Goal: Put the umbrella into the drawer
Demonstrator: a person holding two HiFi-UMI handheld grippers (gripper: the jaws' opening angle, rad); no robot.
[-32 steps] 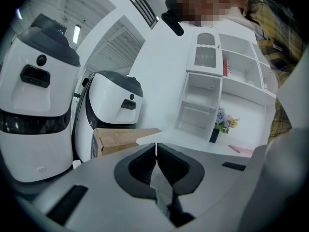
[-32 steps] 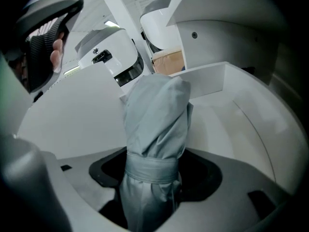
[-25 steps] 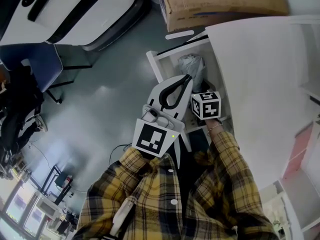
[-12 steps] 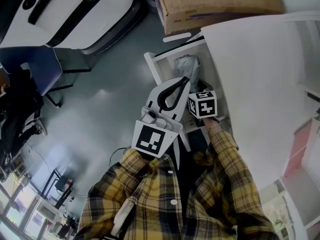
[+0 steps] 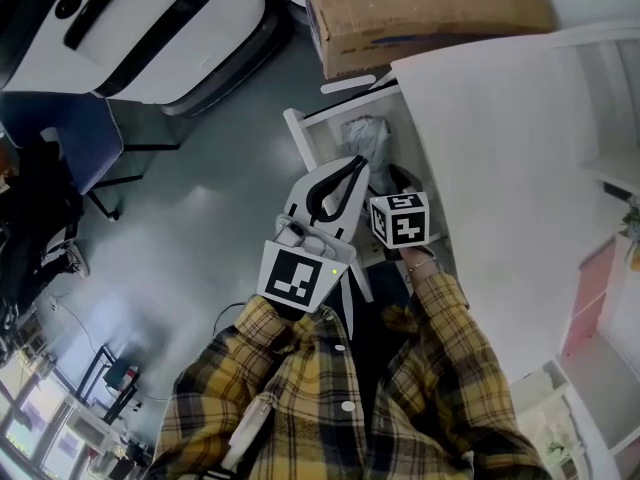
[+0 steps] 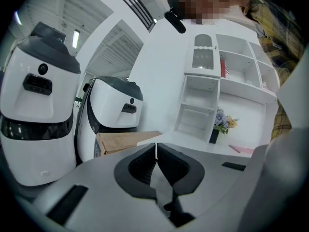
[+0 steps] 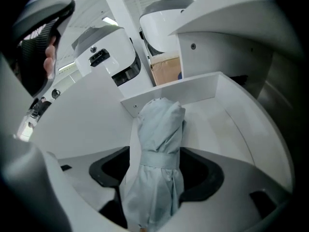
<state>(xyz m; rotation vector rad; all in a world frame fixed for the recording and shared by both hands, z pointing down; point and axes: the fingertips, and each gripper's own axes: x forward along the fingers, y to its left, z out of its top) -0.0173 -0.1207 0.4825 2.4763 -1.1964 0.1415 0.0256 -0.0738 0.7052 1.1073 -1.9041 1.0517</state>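
Right tool clamps umbrella; left tool closed.

The grey floor under me carries a big white machine at the upper left, a cardboard box at the top centre and a blue chair at the left edge. At centre, the white drawer stands open beneath the white tabletop, with a folded grey umbrella inside it.
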